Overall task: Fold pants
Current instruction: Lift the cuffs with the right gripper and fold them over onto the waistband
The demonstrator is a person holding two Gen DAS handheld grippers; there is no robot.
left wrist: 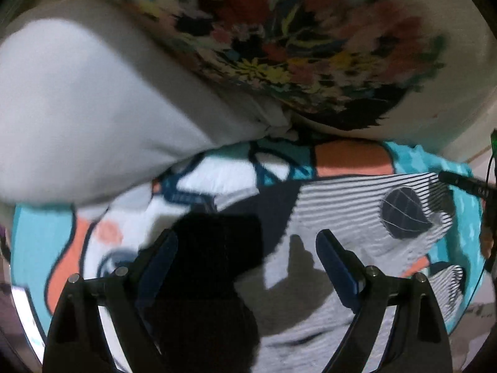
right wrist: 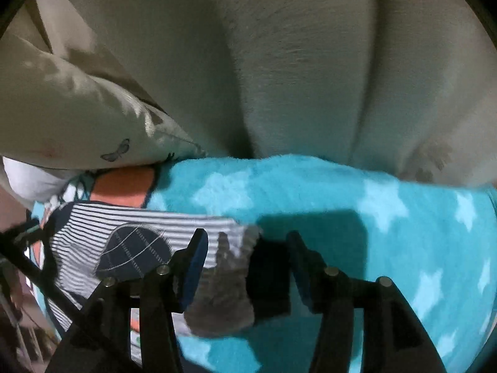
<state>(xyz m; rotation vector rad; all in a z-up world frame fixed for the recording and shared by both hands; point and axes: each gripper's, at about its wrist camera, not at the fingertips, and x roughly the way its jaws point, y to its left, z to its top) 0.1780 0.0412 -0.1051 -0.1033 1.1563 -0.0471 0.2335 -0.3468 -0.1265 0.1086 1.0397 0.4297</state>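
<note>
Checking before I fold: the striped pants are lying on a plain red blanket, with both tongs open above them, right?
Not quite. The blanket is turquoise with pale stars, not plain red, as the right wrist view shows. The striped pants do lie on it, with the left tongs and right tongs open above.

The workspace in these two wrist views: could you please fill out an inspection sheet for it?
Surface: turquoise star-patterned blanket with orange, white and navy shapes, spread beneath everything.
Job's things: striped pants lying flat on the blanket, with a dark navy patch; one edge lies below the right gripper.
Clutter: white pillow, floral cushion, butterfly-print pillow.
Grippers: left gripper open above the pants, holding nothing; right gripper open over the pants' edge, holding nothing.
Cables: thin dark cable at the right edge of the left wrist view.
Surroundings: pale upholstered backrest behind the blanket.
</note>
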